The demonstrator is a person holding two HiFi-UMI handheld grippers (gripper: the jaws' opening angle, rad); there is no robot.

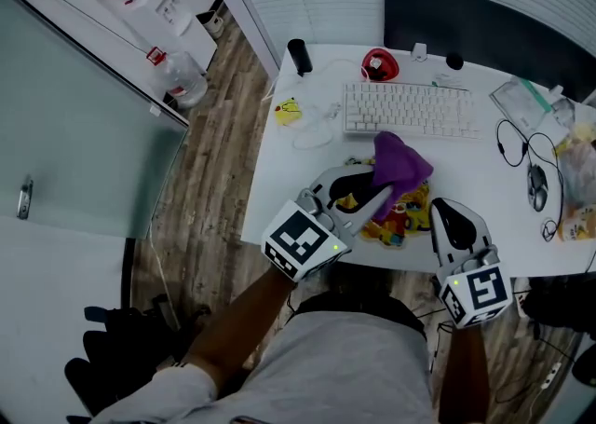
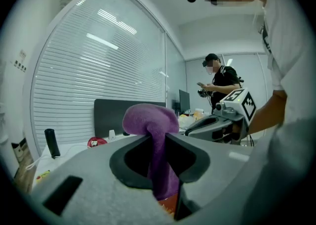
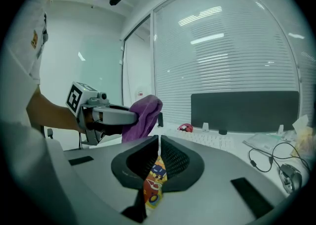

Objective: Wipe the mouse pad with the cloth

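Left tongs (image 2: 159, 142) are clamping the purple cloth (image 2: 148, 117); right tongs (image 3: 159, 152) are pinching the colourful mouse pad (image 3: 154, 182). Only the head view is showing both at the white surface's (image 1: 298, 180) near edge. Only the left gripper view is showing a person (image 2: 222, 83) standing behind.

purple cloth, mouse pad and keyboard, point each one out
purple cloth (image 1: 402, 163), head view, its bunched middle
mouse pad (image 3: 154, 183), right gripper view, printed edge between the jaws
keyboard (image 1: 410, 110), head view, middle of the keys

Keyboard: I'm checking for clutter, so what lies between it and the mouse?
A looped black cable lies between the keyboard and the mouse; the head view shows it best.
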